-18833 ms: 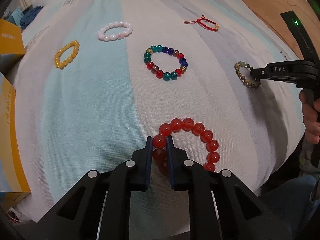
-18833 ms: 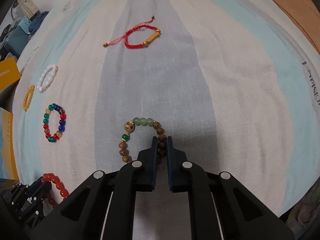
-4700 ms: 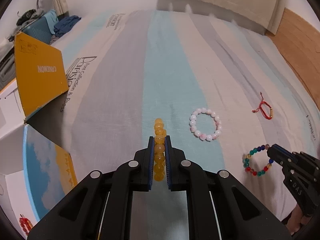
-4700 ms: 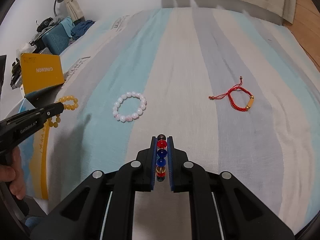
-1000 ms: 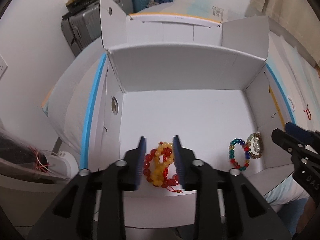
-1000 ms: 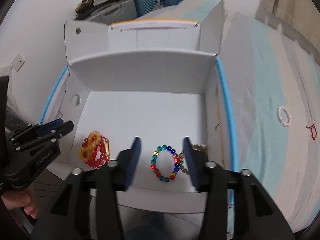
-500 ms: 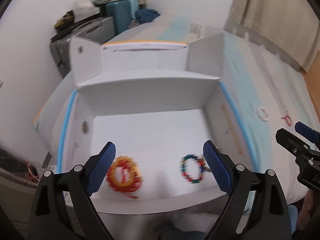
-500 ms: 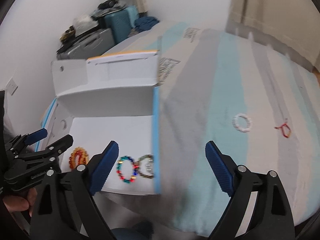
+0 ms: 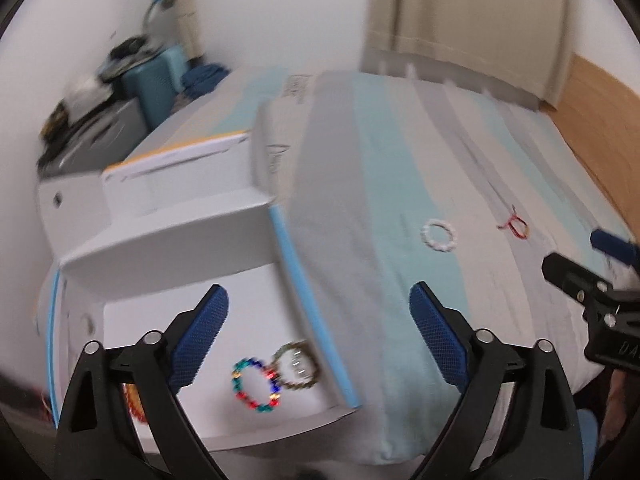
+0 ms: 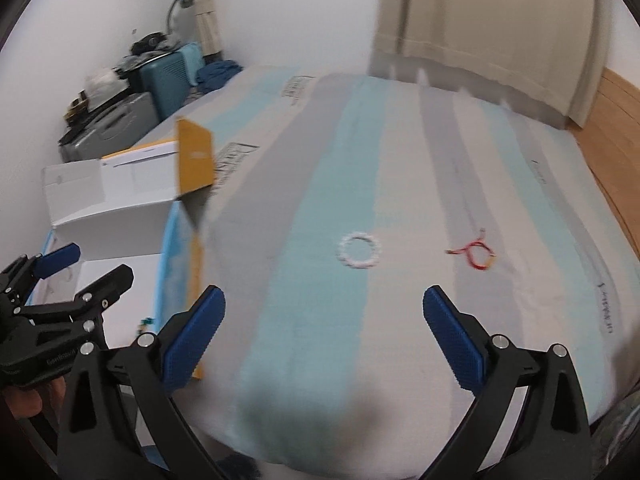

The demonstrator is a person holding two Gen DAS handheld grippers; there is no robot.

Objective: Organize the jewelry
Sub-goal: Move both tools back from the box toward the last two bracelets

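My left gripper (image 9: 318,340) is wide open and empty, above the near edge of the open white box (image 9: 168,236). In the box lie a multicoloured bead bracelet (image 9: 256,388), a brown bead bracelet (image 9: 298,370) and a red and yellow pile (image 9: 134,400) partly hidden behind my left finger. My right gripper (image 10: 324,340) is wide open and empty over the striped bed (image 10: 400,200). A white bead bracelet (image 10: 359,255) and a red cord bracelet (image 10: 476,258) lie on the bed ahead of it; both also show in the left wrist view (image 9: 439,235) (image 9: 516,226).
The box's yellow flap (image 10: 194,166) stands up at the bed's left edge. Suitcases and clutter (image 10: 132,92) stand by the far wall. A curtain (image 10: 480,20) hangs behind the bed. Wooden floor (image 10: 616,120) is on the right. Both views are blurred.
Both grippers have swung right, from the box toward the bed. The jaws of both stay wide open. The bracelets in the box have not moved.
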